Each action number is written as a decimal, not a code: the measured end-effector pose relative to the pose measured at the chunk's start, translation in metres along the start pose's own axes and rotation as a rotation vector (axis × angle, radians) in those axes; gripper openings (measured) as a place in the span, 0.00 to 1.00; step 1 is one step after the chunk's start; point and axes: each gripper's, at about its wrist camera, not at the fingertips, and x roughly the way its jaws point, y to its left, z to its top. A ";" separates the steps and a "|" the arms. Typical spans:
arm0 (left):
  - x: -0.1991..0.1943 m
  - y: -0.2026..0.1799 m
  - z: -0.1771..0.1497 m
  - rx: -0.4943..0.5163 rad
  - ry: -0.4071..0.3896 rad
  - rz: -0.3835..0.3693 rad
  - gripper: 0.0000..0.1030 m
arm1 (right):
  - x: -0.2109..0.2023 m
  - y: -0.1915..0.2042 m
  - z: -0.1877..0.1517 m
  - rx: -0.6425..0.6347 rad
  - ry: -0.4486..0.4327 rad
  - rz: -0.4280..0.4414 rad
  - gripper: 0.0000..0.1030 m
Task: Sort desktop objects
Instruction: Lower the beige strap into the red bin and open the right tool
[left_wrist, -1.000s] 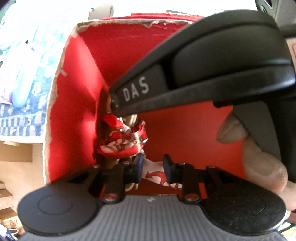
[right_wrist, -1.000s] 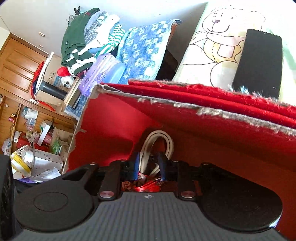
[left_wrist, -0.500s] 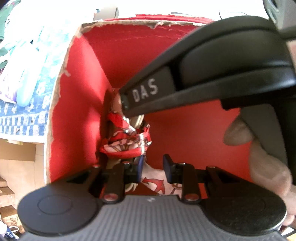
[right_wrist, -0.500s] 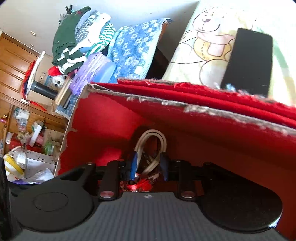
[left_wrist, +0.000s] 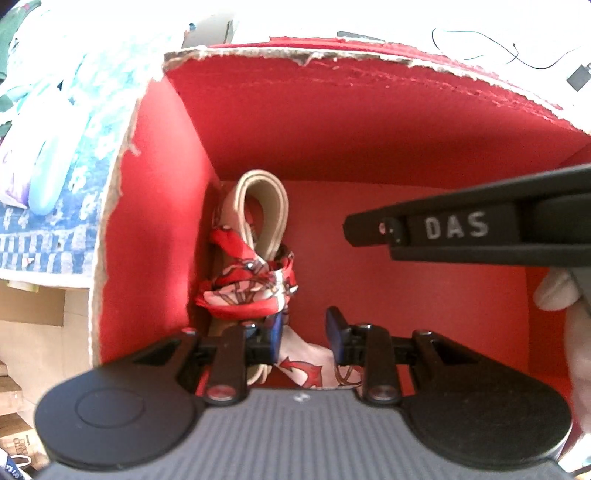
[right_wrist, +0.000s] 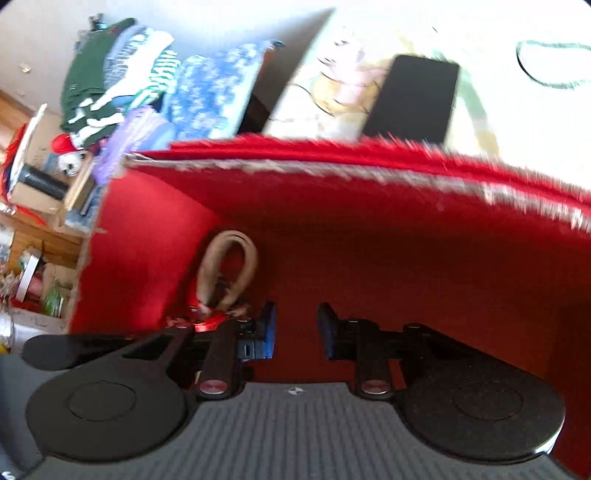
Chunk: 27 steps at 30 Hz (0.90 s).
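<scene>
A red open box (left_wrist: 369, 122) with torn cardboard edges fills both views. Inside it, against the left wall, stands a beige looped strap (left_wrist: 264, 206) with a red and white patterned scarf (left_wrist: 251, 288) tied around it; both also show in the right wrist view (right_wrist: 227, 269). My left gripper (left_wrist: 303, 332) is open inside the box, just right of the scarf, over its white end. My right gripper (right_wrist: 295, 328) is open and empty inside the box, right of the strap. Its body crosses the left wrist view (left_wrist: 461, 236).
A black phone (right_wrist: 410, 99) lies on a bear-print cloth (right_wrist: 332, 88) behind the box. A blue patterned cloth (right_wrist: 214, 92) and stacked clothes (right_wrist: 110, 70) lie at the far left. A black cable (left_wrist: 498, 51) lies beyond the box.
The right gripper let go of the beige strap, opened and moved back to the right. The strap and scarf now stand alone against the box's left wall. The left gripper stayed open.
</scene>
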 end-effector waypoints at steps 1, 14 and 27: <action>-0.003 0.000 -0.003 0.000 -0.002 -0.004 0.31 | 0.004 -0.001 0.000 0.011 0.004 0.001 0.24; 0.015 0.039 0.010 0.000 -0.003 -0.055 0.38 | 0.037 0.017 0.015 -0.025 0.055 0.131 0.18; 0.007 0.032 0.010 -0.005 -0.019 0.021 0.38 | 0.036 0.019 0.011 -0.051 0.066 0.140 0.18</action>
